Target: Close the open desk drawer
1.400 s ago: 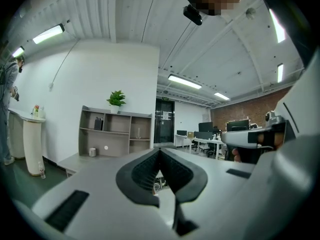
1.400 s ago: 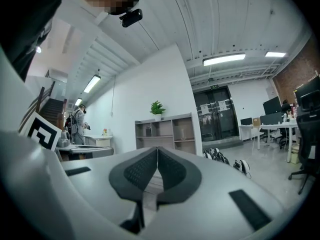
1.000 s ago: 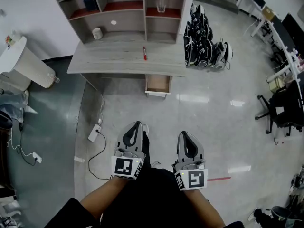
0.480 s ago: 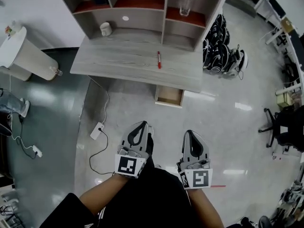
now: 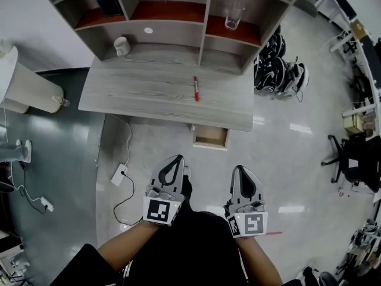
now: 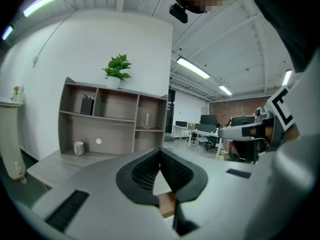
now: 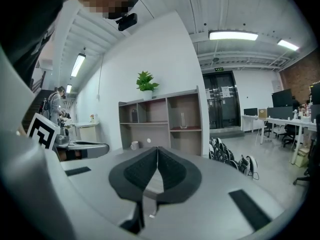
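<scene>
Desk [image 5: 143,94] looms nearer, red pen [image 5: 195,89] on top, drawer [image 5: 210,137] open.

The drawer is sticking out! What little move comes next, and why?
Probably step closer and lower the right hand-held gripper toward the drawer front. The drawer juts open under the desk edge, and that gripper, shut and empty, is well short of it.

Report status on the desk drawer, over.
Left gripper, right gripper both shut, empty, short of the desk. Drawer open, untouched. Power strip left of path, nothing between.
</scene>
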`<action>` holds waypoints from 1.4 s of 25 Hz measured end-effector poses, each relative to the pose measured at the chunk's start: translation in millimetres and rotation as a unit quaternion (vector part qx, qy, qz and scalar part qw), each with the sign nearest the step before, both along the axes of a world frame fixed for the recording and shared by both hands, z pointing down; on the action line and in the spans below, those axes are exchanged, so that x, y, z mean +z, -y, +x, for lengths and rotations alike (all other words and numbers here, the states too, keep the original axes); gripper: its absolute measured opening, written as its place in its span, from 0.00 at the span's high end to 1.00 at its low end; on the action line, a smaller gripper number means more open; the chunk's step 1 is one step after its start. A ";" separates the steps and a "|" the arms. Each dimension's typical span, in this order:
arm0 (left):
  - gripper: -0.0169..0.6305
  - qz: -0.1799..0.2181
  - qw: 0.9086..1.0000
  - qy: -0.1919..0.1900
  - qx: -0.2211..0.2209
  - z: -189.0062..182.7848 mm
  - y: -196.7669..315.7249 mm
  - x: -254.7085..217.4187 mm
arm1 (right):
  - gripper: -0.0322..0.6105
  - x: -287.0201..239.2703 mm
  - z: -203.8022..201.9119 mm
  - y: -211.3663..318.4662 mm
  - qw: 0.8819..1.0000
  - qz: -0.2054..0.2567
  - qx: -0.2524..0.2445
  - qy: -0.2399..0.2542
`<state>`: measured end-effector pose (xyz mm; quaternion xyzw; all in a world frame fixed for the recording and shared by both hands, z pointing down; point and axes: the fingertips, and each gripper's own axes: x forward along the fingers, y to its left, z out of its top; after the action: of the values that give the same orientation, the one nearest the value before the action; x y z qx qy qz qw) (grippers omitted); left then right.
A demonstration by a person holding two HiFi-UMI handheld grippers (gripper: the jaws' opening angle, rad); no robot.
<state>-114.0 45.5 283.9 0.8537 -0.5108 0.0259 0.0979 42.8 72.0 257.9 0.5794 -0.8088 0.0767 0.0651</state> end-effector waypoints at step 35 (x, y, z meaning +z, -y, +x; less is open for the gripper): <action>0.95 -0.131 0.986 0.083 0.063 28.2 54.6 207.9 | 0.92 228.6 61.4 64.5 0.989 -0.141 0.019 0.025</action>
<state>-85.8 -9.1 491.8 0.8592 -0.4542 0.1692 0.1641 104.2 7.5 486.5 0.5777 -0.7799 0.2062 0.1244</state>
